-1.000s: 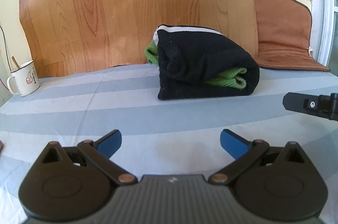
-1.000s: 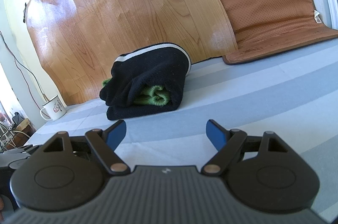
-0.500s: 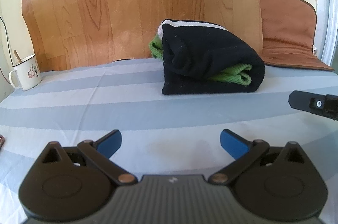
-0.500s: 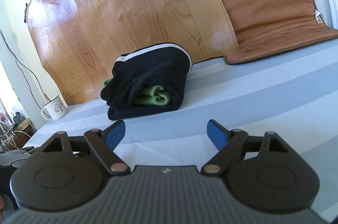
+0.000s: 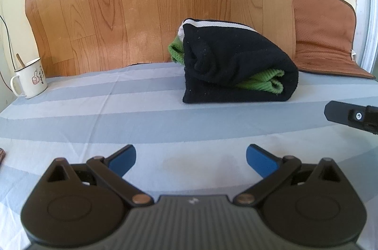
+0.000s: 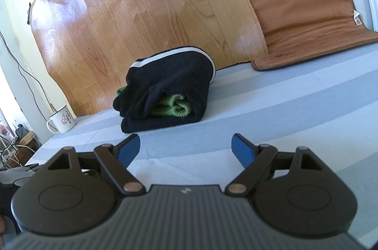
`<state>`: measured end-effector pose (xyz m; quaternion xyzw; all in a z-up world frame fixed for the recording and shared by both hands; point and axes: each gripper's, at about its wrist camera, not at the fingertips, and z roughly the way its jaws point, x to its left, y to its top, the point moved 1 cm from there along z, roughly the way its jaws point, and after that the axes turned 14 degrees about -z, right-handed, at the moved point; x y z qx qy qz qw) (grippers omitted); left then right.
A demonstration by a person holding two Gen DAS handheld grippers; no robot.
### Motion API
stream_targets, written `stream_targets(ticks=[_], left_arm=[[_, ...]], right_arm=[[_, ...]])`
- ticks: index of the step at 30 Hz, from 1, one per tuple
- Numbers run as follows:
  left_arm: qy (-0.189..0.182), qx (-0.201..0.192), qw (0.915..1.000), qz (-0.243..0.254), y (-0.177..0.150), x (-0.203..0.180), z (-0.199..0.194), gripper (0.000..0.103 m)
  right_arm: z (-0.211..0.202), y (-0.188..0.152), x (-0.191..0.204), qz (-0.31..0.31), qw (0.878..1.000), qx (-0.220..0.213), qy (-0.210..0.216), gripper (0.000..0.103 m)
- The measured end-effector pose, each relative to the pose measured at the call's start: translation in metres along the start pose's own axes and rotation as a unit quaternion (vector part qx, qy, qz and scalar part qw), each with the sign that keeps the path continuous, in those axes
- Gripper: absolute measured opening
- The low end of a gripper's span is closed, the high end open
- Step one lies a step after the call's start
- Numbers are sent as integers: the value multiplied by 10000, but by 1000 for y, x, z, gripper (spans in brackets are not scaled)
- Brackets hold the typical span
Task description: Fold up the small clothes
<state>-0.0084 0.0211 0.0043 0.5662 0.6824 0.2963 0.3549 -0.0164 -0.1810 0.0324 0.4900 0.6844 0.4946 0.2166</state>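
Observation:
A black garment with a white stripe and green knit inside (image 5: 236, 65) lies folded into a thick bundle on the striped blue-grey cloth (image 5: 118, 113), near the wooden board at the back. My left gripper (image 5: 191, 158) is open, empty, well short of the bundle. The right gripper (image 6: 186, 148) also stands open with nothing between its blue pads, in front of the same bundle (image 6: 170, 94). One black finger of the right gripper (image 5: 342, 114) pokes in at the right edge of the left wrist view.
A white enamel mug (image 5: 29, 78) with a spoon stands at the far left of the surface. A wood-pattern board (image 5: 153, 2) leans against the wall behind. A brown perforated mat (image 6: 302, 11) lies at the back right. Cables hang past the left edge.
The left wrist view has shifted slightly, so the bundle sits a little further right and higher. Both grippers stay open and empty; the bundle has not moved.

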Motion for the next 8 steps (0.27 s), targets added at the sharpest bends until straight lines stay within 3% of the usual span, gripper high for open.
stream_targets(ticks=[8], left_arm=[[-56, -16, 9999, 111, -3, -1, 0, 103]], right_arm=[[1, 0, 0, 5, 10000, 1, -7, 87]])
